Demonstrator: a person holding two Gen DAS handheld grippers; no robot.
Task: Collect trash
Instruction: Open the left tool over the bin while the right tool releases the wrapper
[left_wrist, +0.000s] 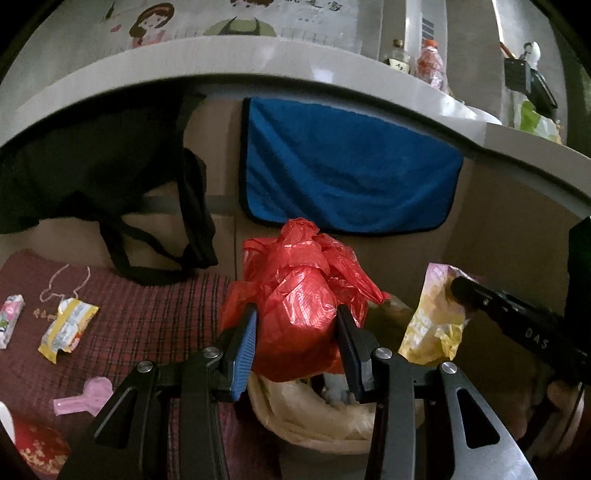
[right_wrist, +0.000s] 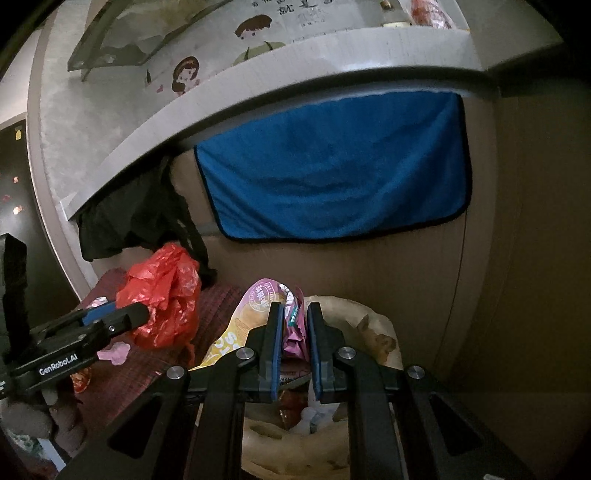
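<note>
Crumpled red plastic bag (left_wrist: 303, 317), glossy and wrinkled, clamped by left gripper (left_wrist: 297, 325).

A: Left gripper (left_wrist: 295, 328) pinching the red plastic bag (left_wrist: 299, 295) above the bin liner (left_wrist: 295, 417).

B: Right gripper at three o'clock grips a yellow wrapper (left_wrist: 436, 325); another wrapper (left_wrist: 66, 328) lies at nine.

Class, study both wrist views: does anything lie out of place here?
Yes. Loose wrappers lie scattered on the plaid cloth: a yellow wrapper and a white packet, with a pink scrap nearer the camera, all outside the lined bin.
</note>
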